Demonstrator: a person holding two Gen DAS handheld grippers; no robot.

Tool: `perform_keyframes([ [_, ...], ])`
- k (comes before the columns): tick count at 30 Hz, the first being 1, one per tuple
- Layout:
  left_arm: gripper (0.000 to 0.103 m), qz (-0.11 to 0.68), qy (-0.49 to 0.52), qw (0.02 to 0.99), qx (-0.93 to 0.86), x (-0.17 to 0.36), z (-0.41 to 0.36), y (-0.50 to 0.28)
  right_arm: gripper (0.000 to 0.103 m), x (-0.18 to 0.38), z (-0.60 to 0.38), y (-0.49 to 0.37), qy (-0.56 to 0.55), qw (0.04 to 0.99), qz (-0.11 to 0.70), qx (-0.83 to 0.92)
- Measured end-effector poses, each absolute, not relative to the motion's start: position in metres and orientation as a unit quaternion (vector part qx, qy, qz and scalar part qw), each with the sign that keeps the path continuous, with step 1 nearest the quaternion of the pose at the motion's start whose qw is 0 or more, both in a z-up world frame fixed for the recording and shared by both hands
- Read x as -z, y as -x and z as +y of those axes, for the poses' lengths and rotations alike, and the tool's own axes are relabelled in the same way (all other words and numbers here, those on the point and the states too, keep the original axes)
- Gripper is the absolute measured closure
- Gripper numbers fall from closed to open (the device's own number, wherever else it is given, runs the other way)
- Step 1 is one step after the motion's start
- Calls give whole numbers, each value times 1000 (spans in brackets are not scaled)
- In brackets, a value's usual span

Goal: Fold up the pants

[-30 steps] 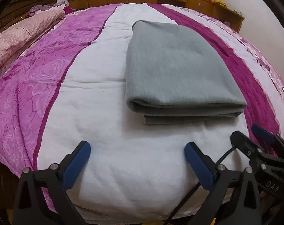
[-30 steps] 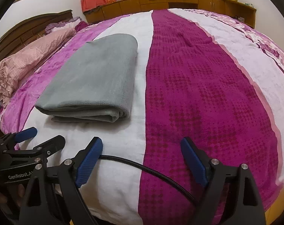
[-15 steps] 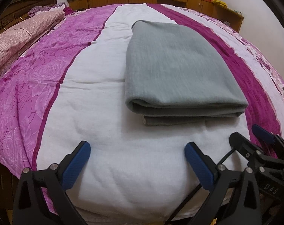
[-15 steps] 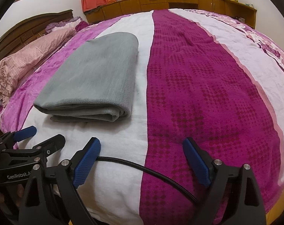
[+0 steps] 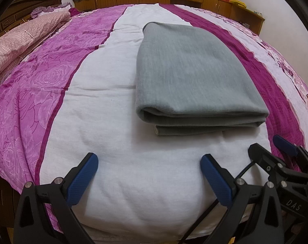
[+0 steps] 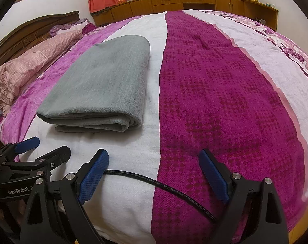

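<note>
Folded grey fabric pants (image 5: pixel 192 75) lying on striped pink-white quilted bed (image 5: pixel 113 126).
Left tongs (image 5: pixel 148 174) and right tongs (image 6: pixel 154 168) hovering wide open, empty, at 6 o'clock of pants.

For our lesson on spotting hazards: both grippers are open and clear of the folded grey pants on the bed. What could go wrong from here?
1. The black cable lies across the bedspread between the right gripper fingers; closing or moving could snag it.
2. The grey pants have a lower layer sticking out at the near edge; a nudge from the left gripper might undo the fold.
</note>
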State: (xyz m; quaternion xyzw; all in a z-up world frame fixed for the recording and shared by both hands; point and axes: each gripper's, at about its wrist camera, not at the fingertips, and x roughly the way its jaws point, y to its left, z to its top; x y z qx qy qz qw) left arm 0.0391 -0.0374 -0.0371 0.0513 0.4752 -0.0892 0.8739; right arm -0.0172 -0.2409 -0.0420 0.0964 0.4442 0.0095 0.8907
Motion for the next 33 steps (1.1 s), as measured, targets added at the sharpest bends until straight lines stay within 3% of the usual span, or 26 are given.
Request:
perform_keyframes([
  [33, 0, 480, -43, 872, 92, 38, -35, -39, 15, 42, -240, 16, -94, 891, 444, -9],
])
